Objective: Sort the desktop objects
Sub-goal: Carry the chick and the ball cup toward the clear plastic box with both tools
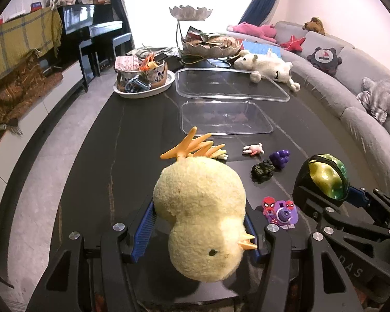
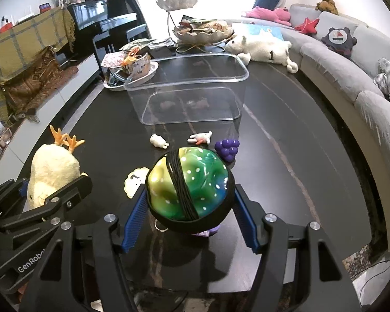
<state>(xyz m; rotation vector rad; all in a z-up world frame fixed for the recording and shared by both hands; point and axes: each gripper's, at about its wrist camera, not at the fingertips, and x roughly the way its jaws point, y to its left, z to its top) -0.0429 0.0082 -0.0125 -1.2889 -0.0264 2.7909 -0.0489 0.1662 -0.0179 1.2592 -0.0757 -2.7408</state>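
Note:
My left gripper is shut on a yellow plush chick with orange feet, held above the dark table. My right gripper is shut on a glossy green-and-yellow dome toy with black bands. Each gripper shows in the other's view: the chick at left, the dome toy at right. Ahead stands a clear plastic bin. On the table lie a purple grape toy, a small white rabbit figure, a white figure, a dark green toy vehicle and a purple toy camera.
A white dish with a full basket stands at the far left. A metal leaf-shaped bowl stand and a white plush animal lie at the back. A grey sofa curves along the right. A flat cream cloud-shaped piece lies under the right gripper.

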